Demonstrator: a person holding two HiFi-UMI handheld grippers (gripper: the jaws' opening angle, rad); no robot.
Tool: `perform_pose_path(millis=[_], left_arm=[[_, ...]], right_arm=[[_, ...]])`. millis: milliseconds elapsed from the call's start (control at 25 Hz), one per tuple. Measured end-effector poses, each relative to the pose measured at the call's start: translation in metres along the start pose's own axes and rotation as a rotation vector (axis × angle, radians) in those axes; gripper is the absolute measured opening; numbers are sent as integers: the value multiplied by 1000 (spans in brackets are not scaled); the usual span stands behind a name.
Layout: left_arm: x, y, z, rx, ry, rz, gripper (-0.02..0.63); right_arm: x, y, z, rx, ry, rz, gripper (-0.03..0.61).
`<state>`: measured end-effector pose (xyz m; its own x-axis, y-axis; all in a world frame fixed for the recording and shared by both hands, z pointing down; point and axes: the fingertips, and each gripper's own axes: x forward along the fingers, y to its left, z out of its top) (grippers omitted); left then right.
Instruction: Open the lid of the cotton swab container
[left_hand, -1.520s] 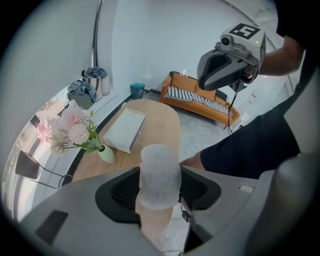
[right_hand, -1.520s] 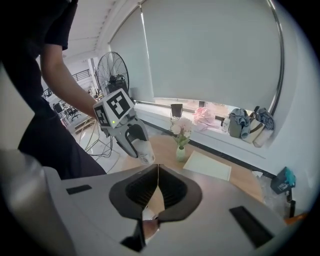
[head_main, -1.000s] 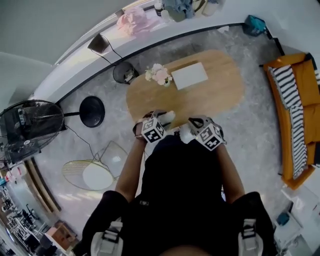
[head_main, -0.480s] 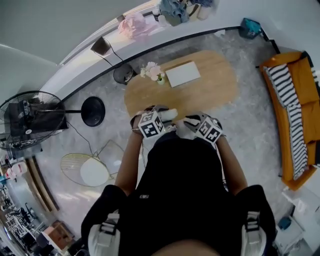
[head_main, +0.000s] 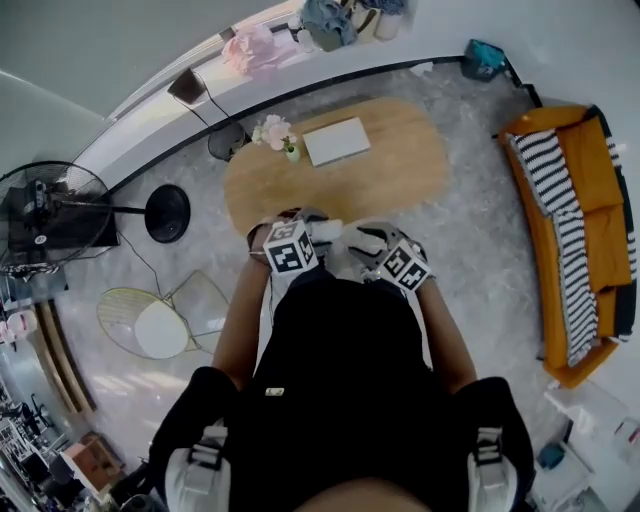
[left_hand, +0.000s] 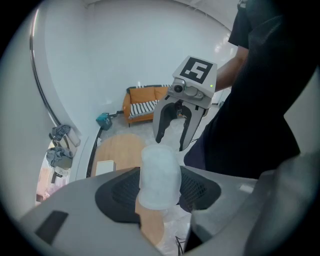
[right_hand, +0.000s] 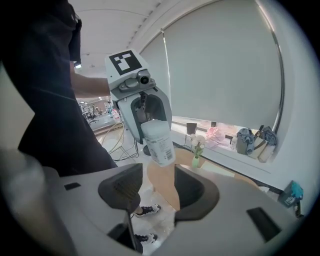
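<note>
Left gripper view: the left gripper is clamped on the translucent cotton swab container, held in the air near the wooden table. Right gripper view — the right gripper has just been opening; its jaws stand apart, empty, facing that container.

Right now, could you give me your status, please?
Left gripper shut on cotton swab container. Right gripper jaws just been opening, nothing between. Whether opened, unclear. Nothing blocking.

One left claw, one right claw, one cotton swab container, one table, one sofa, one fan
</note>
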<state>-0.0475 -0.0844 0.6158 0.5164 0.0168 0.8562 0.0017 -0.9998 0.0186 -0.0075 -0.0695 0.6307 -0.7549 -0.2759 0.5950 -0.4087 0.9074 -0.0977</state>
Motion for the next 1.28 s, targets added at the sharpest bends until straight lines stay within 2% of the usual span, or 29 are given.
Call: perform_pose_path(millis=[160, 280, 600, 840, 1000, 1160, 1280], left_arm=[[-2, -17, 25, 46, 5, 3, 227], [-6, -35, 43, 74, 13, 5, 227], [-8, -72, 77, 106, 3, 31, 227], [-11, -97, 105, 108, -33, -17, 227], [-13, -103, 114, 101, -58, -43, 227], [-16, -108, 123, 77, -101, -56, 227], [-22, -108, 128, 64, -150, -31, 227]], right_arm=[[-8, 9, -1, -60, -43, -11, 255], [-17, 18, 2, -98, -87, -11, 275], [-38, 48, 11, -151, -152, 21, 275], [-57, 56, 11, -199, -160, 19, 275], [-60, 68, 10, -214, -154, 71, 231], [-63, 77, 12, -173, -187, 127, 215], [-68, 79, 16, -127, -204, 151, 213]])
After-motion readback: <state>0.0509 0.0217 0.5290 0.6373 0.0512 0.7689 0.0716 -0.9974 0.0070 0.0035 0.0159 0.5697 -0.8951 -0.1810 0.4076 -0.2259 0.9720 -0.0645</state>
